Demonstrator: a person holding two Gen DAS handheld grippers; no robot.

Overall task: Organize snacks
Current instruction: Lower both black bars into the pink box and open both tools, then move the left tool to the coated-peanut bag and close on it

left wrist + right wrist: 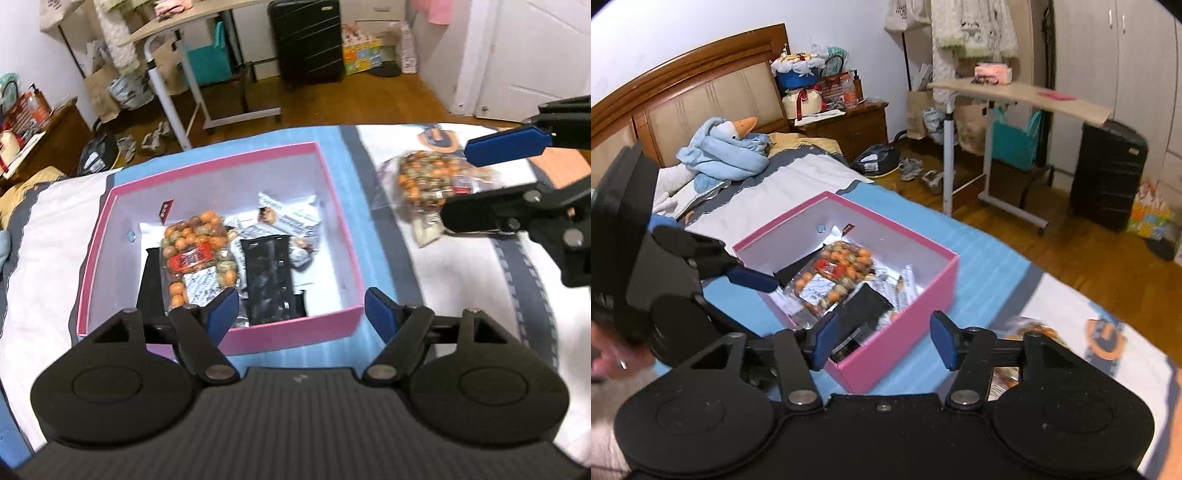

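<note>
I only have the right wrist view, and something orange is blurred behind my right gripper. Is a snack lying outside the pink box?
Observer: Yes. The left wrist view shows a clear snack bag of orange and green pieces lying on the bedspread, to the right of the pink box in that view.
Operator: Is my right gripper holding it?
Observer: No. From that side its jaws stand open over the bag and are not clamped on it.
Operator: And the left gripper?
Observer: Its own camera shows it open, with nothing between its pads, poised at the box's near wall.
</note>
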